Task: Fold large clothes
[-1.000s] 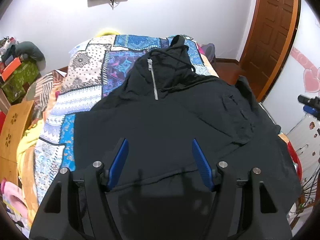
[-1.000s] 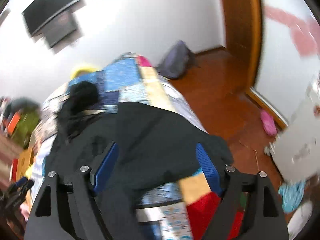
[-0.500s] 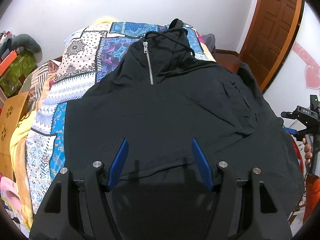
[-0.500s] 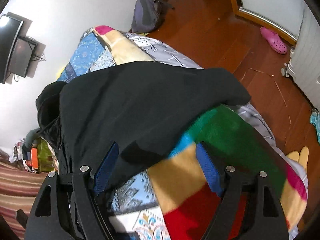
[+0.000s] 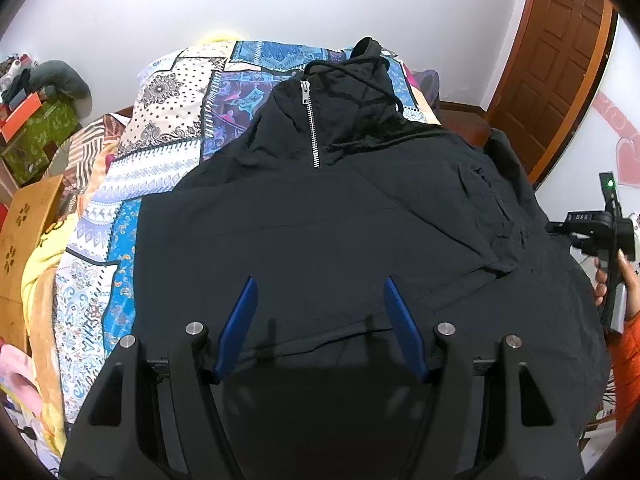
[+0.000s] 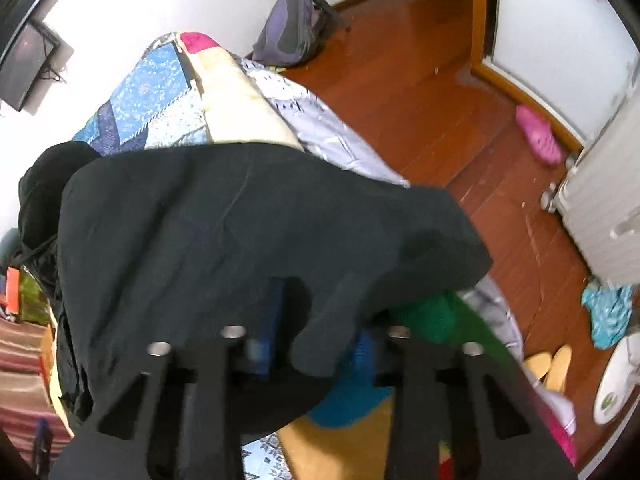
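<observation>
A large black zip-neck hoodie point(image 5: 320, 220) lies spread face up on a patchwork quilt point(image 5: 168, 128), hood toward the far wall. My left gripper point(image 5: 318, 312) is open and hovers over the hoodie's lower hem, holding nothing. In the right wrist view my right gripper point(image 6: 316, 340) has closed on the hoodie's sleeve point(image 6: 240, 232) near the bed's right edge; black cloth drapes over the blue fingers and hides the tips. The right gripper also shows at the right edge of the left wrist view point(image 5: 600, 232).
The bed's right edge drops to a wooden floor point(image 6: 420, 92) with a grey backpack point(image 6: 296, 28), pink slipper point(image 6: 538, 134) and white cabinet point(image 6: 600, 220). A brown door point(image 5: 560, 60) stands at the back right. Boxes point(image 5: 36, 132) and a wooden stool point(image 5: 24, 232) crowd the left.
My right gripper dropped onto the sleeve and its fingers closed on the black cloth. My left gripper moved slightly closer over the hoodie, still open.
</observation>
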Action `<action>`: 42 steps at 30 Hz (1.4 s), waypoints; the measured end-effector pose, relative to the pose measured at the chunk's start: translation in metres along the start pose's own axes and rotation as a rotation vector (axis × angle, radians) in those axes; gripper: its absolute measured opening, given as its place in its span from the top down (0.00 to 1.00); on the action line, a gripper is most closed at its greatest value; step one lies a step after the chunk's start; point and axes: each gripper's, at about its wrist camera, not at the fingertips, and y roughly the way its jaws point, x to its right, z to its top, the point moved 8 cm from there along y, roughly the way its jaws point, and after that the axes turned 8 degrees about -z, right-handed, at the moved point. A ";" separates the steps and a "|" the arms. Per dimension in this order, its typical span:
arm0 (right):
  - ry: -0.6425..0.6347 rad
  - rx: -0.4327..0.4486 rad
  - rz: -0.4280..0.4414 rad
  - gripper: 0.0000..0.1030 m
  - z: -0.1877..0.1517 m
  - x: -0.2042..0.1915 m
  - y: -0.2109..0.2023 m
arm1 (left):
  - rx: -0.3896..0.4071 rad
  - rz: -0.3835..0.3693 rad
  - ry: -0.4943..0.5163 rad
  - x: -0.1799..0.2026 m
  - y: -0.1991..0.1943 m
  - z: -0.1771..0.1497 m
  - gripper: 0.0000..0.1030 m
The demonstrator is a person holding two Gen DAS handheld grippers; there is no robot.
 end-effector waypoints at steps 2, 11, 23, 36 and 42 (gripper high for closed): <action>-0.045 0.051 0.013 0.85 0.005 -0.007 -0.017 | 0.002 0.001 0.002 -0.001 -0.001 0.000 0.37; -0.226 0.288 0.149 0.90 0.011 -0.077 -0.131 | 0.023 -0.004 -0.014 -0.006 -0.009 0.001 0.37; -0.647 0.227 0.324 0.90 -0.096 -0.208 -0.140 | 0.037 -0.014 -0.026 -0.012 -0.019 -0.004 0.37; -0.678 -0.040 0.270 0.83 -0.138 -0.213 -0.079 | 0.031 -0.008 -0.035 -0.019 -0.024 -0.013 0.37; -0.671 -0.004 0.267 0.61 -0.139 -0.210 -0.100 | 0.047 0.000 -0.009 -0.013 -0.026 -0.010 0.37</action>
